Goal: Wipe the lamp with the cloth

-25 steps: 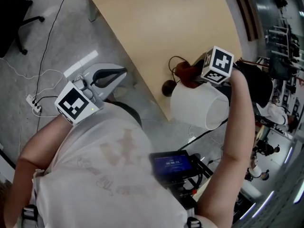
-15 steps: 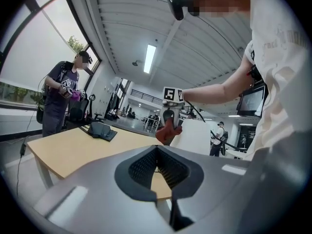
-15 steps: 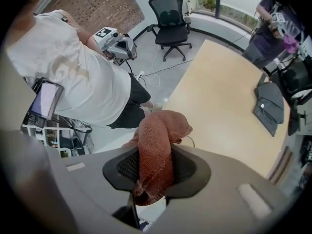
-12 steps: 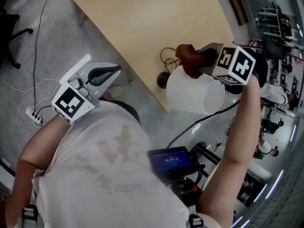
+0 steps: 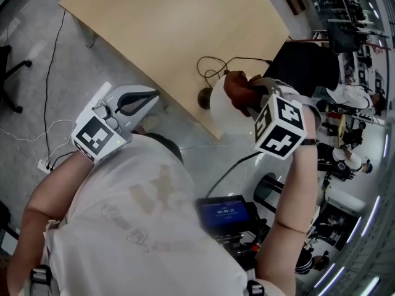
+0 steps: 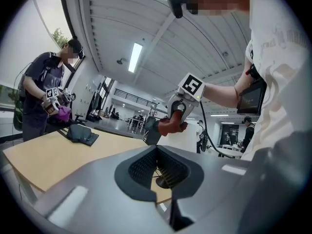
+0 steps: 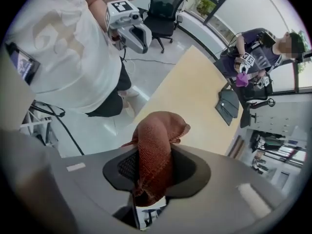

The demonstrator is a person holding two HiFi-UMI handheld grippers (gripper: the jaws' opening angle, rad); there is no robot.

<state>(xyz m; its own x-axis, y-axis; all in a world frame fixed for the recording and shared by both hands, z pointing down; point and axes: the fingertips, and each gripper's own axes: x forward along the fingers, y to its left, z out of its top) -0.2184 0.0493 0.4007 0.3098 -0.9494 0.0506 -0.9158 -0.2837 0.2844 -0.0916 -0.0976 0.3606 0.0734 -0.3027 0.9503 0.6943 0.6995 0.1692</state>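
The white lampshade (image 5: 223,108) stands at the near corner of the tan table (image 5: 166,29), its dark base (image 5: 203,97) beside it. My right gripper (image 5: 247,94) points steeply down over the shade, shut on a red-brown cloth (image 5: 236,90) that lies against the shade's top. In the right gripper view the cloth (image 7: 156,145) bulges up between the jaws of the right gripper (image 7: 155,167). My left gripper (image 5: 154,94) hangs off the table's edge, shut and holding nothing. From the left gripper view (image 6: 158,155) I see the cloth (image 6: 169,126) and the lampshade (image 6: 184,136).
The lamp's cable (image 5: 216,63) loops on the table. A dark bag (image 6: 82,133) lies further along the table. Another person (image 6: 46,101) stands at the far end with grippers and a purple cloth. An office chair (image 7: 165,6) and floor cables (image 5: 52,85) are on the left.
My right gripper has risen and tipped downward, carrying the cloth from the shade's side up onto its top. The left gripper has shifted only a little.
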